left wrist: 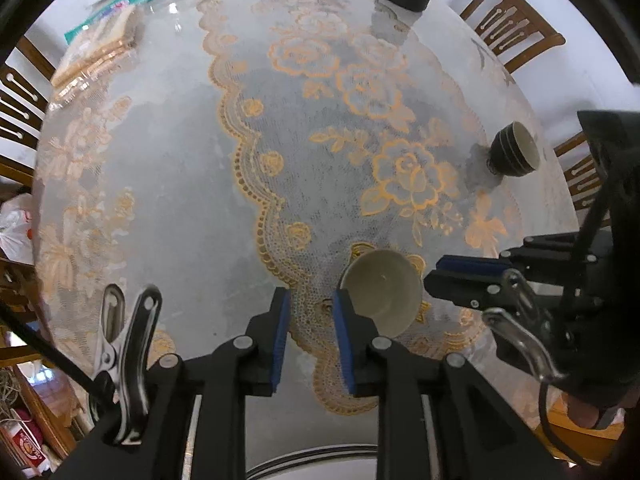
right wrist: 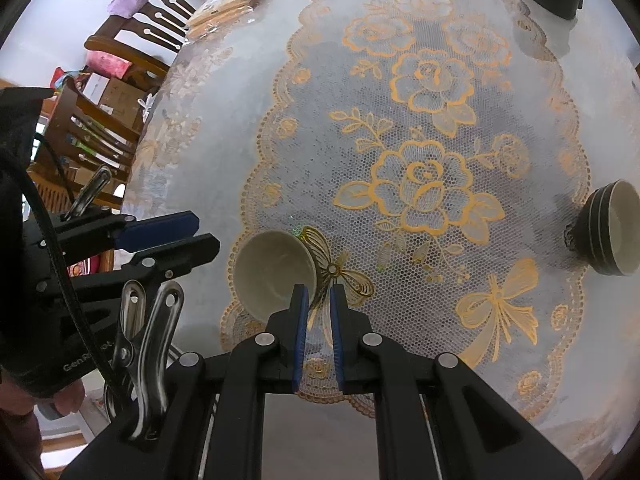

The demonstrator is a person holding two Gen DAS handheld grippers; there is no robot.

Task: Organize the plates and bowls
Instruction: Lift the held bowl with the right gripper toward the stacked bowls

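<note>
Both grippers, left (left wrist: 310, 306) and right (right wrist: 319, 304), gape empty beside the cream bowl (left wrist: 380, 296) at the table's (left wrist: 168, 184) near edge; dark bowls (left wrist: 514, 150) sit toward the right edge

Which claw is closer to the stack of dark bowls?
Right. The stack of dark bowls sits off to the right claw's right; the left claw is farther, beyond the single bowl.

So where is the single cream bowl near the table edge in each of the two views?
Left wrist view: the cream bowl sits low, right of centre, beside the left gripper.
Right wrist view: it sits low, left of centre.
Shared landmark: the stack of dark bowls at the right.
</note>
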